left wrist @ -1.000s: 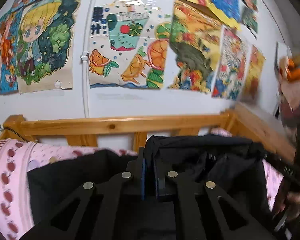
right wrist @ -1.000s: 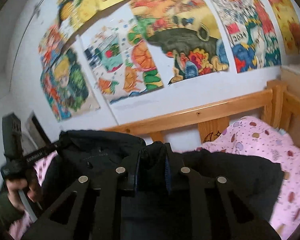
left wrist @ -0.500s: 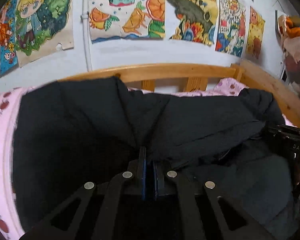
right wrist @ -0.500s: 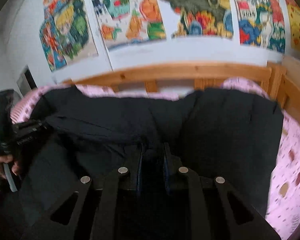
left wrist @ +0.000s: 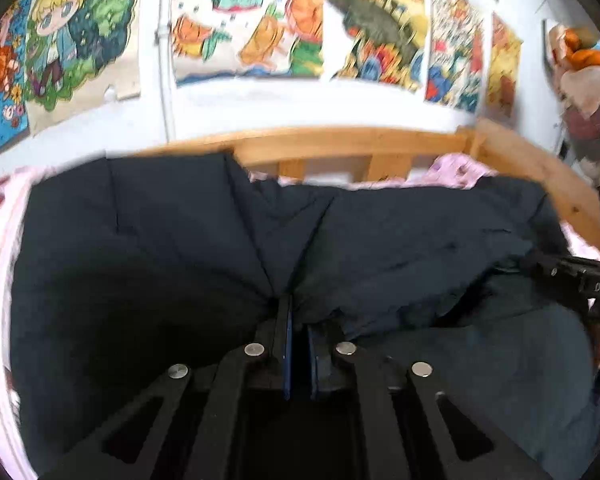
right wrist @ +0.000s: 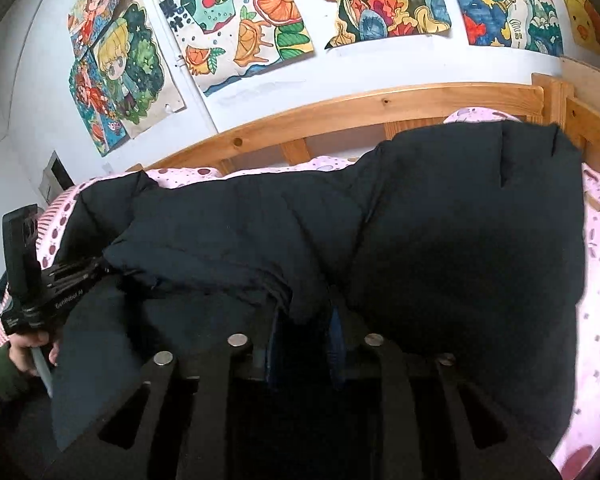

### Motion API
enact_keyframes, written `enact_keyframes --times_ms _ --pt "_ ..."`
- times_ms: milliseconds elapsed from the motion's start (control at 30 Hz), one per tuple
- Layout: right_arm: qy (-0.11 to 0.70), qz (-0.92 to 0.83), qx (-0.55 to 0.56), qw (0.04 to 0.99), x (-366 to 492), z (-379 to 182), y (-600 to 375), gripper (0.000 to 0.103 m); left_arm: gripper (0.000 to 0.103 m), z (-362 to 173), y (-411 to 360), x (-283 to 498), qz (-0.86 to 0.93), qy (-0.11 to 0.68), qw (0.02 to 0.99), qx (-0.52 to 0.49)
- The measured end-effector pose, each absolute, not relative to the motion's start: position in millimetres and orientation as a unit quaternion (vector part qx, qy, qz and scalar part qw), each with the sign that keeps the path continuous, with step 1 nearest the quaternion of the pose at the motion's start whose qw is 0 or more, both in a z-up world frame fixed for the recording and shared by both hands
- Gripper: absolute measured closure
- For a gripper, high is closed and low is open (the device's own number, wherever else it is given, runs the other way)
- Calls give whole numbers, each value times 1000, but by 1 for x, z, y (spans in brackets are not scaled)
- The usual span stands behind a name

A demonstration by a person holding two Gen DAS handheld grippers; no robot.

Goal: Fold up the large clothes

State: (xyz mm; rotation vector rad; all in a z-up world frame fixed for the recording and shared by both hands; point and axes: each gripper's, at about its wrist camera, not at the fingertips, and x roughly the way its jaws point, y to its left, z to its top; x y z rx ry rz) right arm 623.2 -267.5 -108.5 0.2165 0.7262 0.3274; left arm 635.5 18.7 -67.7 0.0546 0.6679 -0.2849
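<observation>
Black coat (right wrist: 440, 220) lies spread on the pink dotted sheet (right wrist: 598, 280), its far edge near the wooden bed rail (right wrist: 380, 110) under wall drawings (right wrist: 240, 20). Left gripper (left wrist: 298, 320) pinched tight on a coat fold. Right gripper (right wrist: 304, 320) jaws opening, cloth between them.

Black coat (right wrist: 440, 240) lowered from mid-air onto the bed (right wrist: 598, 264).
Now spread flat across the pink sheet instead of hanging bunched before the wooden rail (right wrist: 380, 110); right gripper (right wrist: 302, 332) jaws opening around the fold once pinched.
</observation>
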Motion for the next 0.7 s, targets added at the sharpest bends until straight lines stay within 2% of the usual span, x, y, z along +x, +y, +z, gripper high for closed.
enact_keyframes --times_ms 67,133,167,200,300,467,600,700 --pt "357 167 99 914 615 -94 -267 67 94 -54 23 630 -158 316 935 21" --pt "345 177 100 916 606 -77 -268 49 91 -38 27 624 -170 304 937 22" --pt "333 181 103 920 602 -67 -270 48 89 -31 29 621 -178 298 938 20" --pt "321 182 108 923 600 -56 -273 47 82 -22 32 618 -189 287 939 12" --pt "296 166 117 933 609 -31 -278 47 48 4 39 620 -198 255 946 -33" --pt "286 144 164 933 655 -19 -277 47 46 24 27 661 -192 256 943 -94" --pt "303 169 189 919 683 -41 -259 60 46 9 1 691 -208 292 929 -93" --pt "340 188 156 908 689 -66 -239 62 46 -15 -17 696 -238 326 913 -64"
